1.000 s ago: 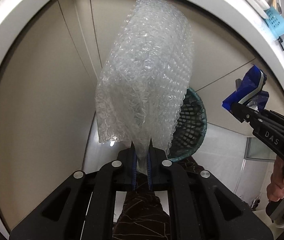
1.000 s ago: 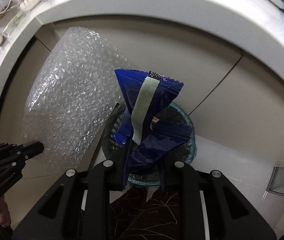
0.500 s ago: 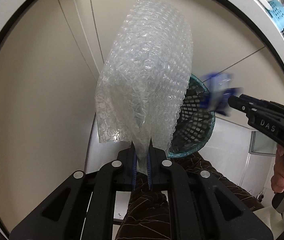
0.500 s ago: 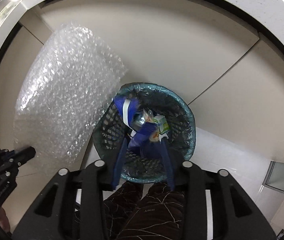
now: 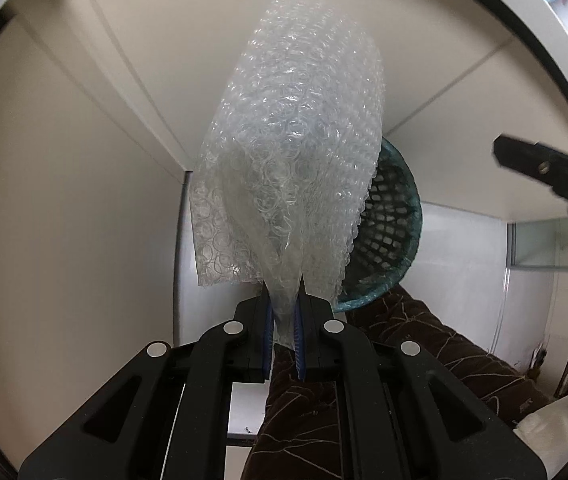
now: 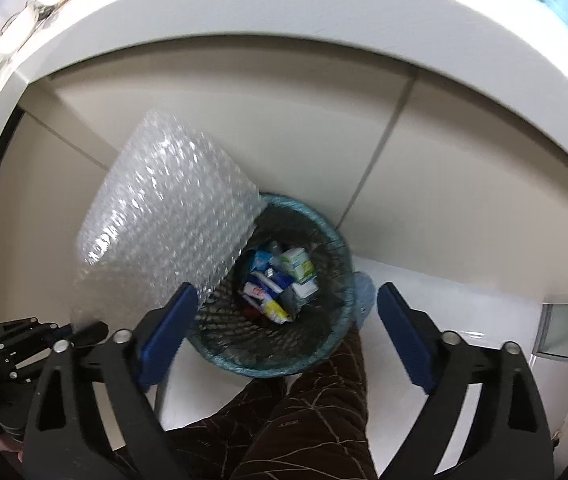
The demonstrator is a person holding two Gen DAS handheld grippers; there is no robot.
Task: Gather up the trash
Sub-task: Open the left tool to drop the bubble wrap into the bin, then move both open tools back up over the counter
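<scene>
My right gripper (image 6: 286,316) has just been opening; its fingers stand apart and empty above the bin (image 6: 326,354), where wrappers (image 6: 271,286) lie. My left gripper (image 5: 284,320) clenches the bubble wrap (image 5: 292,152) beside the bin, not yet dropped.

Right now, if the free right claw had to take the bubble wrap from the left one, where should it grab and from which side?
Probably the gathered neck of the bubble wrap, just past the left claw, coming in from the basket side. There the sheet is pinched narrow; further out it balloons wide and loose. The right claw stands open, nothing between its pads.
</scene>
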